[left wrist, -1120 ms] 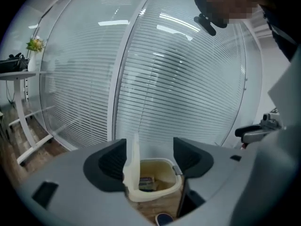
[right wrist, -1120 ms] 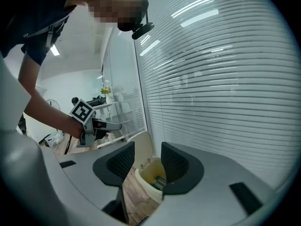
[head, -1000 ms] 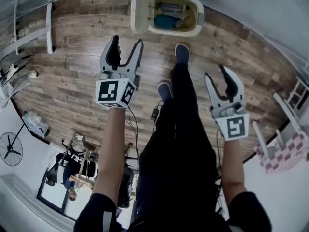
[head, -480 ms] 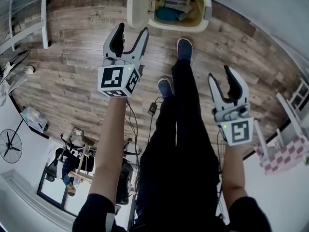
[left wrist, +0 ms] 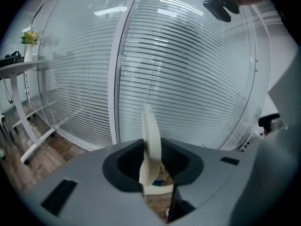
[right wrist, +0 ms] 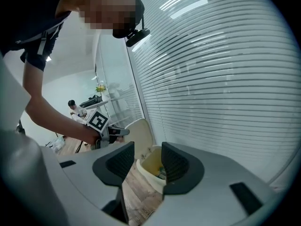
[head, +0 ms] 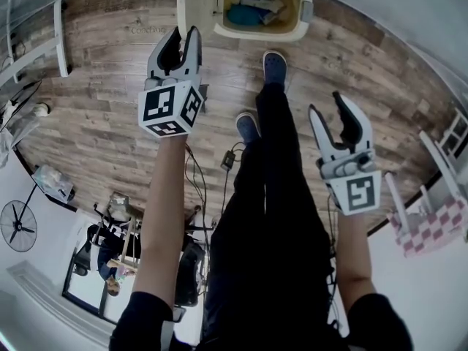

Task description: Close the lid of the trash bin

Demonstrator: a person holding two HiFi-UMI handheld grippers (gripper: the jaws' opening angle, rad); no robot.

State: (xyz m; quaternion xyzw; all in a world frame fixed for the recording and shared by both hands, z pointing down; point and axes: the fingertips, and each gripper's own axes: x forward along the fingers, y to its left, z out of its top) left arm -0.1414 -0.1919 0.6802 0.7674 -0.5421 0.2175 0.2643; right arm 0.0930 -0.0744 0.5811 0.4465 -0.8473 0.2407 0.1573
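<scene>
A cream trash bin (head: 296,28) stands on the wood floor at the top of the head view, with trash inside. Its lid (head: 194,2) is swung open and stands upright on the bin's left side. My left gripper (head: 183,39) reaches the lid's near edge. Its jaws are closing, and in the left gripper view the lid (left wrist: 150,126) stands edge-on between them, filling the gap of the left gripper (left wrist: 154,154). My right gripper (head: 330,115) hangs open and empty to the right, short of the bin. Its own view shows the bin (right wrist: 149,180), the lid (right wrist: 141,131) and the left gripper (right wrist: 123,132).
A glass wall with blinds (left wrist: 188,79) rises right behind the bin. The person's shoes (head: 274,64) stand just in front of it, with a cable (head: 228,159) on the floor. White desk legs (head: 60,28) are at the left, a checkered stool (head: 431,229) at the right.
My left gripper has moved forward to the lid's edge and its jaws have narrowed from wide open. The right gripper has hardly shifted and stays open.
</scene>
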